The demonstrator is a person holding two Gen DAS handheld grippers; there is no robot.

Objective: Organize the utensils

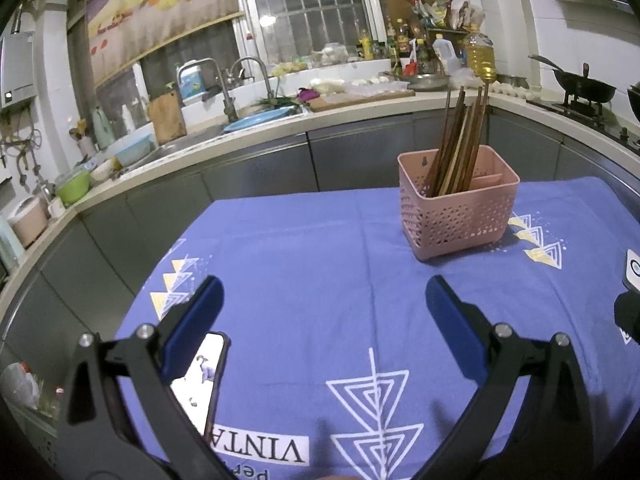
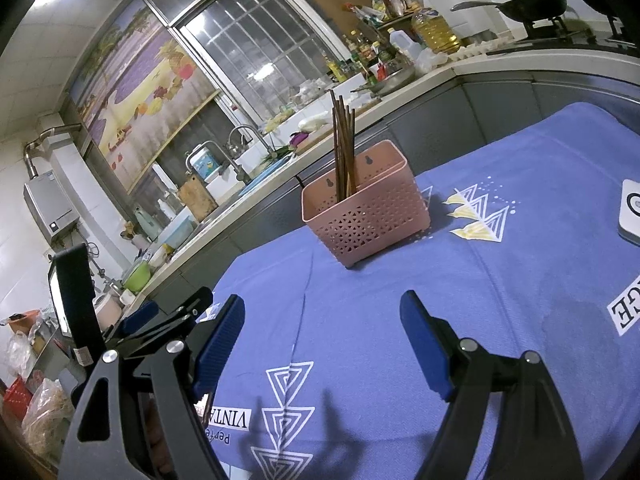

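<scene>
A pink perforated utensil basket (image 1: 460,210) stands on the blue tablecloth (image 1: 320,264) at the far right of the table. Several brown wooden chopsticks (image 1: 460,140) stand upright in its left compartment. My left gripper (image 1: 324,296) is open and empty, held over the cloth well short of the basket. In the right wrist view the basket (image 2: 368,210) with the chopsticks (image 2: 344,148) stands ahead. My right gripper (image 2: 324,312) is open and empty above the cloth (image 2: 500,288). The left gripper shows at its left (image 2: 160,328).
A phone (image 1: 204,376) lies on the cloth under my left gripper's left finger. A white device (image 2: 632,212) lies at the table's right edge. Behind the table runs a counter (image 1: 248,136) with a sink, bottles and a stove with a wok (image 1: 584,88).
</scene>
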